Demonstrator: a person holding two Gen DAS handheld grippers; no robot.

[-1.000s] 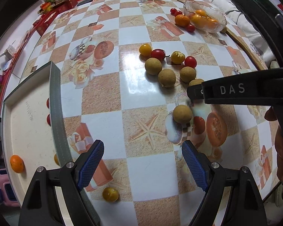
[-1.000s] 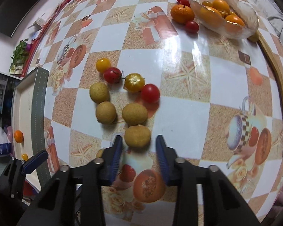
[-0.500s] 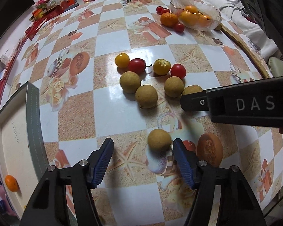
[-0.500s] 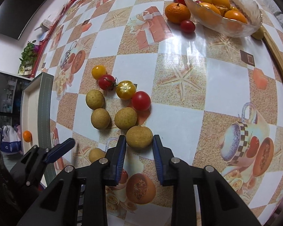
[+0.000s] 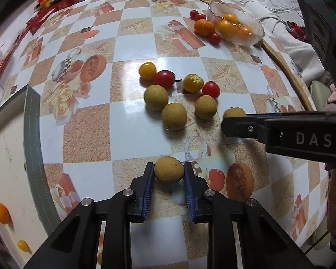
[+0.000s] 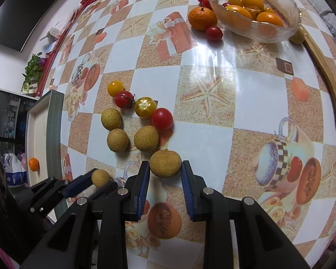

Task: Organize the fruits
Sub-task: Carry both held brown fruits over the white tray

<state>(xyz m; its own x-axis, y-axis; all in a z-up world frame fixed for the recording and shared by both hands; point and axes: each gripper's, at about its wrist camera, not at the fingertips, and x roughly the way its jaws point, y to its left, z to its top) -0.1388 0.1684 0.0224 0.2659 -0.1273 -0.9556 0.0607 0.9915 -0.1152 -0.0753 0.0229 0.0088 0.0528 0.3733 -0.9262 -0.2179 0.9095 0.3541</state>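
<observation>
My left gripper (image 5: 169, 172) is shut on a tan longan (image 5: 169, 169) at the table's near side; it also shows in the right wrist view (image 6: 100, 178). My right gripper (image 6: 165, 168) is shut on another longan (image 6: 165, 162), seen partly behind its finger in the left wrist view (image 5: 234, 112). Three more longans (image 6: 145, 137) lie beside red tomatoes (image 6: 162, 118) and yellow tomatoes (image 6: 145, 107) mid-table.
A glass bowl (image 6: 277, 0) of orange fruit stands at the far right, with a tangerine (image 6: 202, 18) and cherry tomatoes (image 6: 214, 33) beside it. A white tray (image 5: 9, 157) at the left holds a small orange (image 5: 1, 210). A wooden strip (image 6: 333, 94) edges the right side.
My left gripper moved in and closed on the lone longan. My right gripper closed on the nearest longan of the cluster.
</observation>
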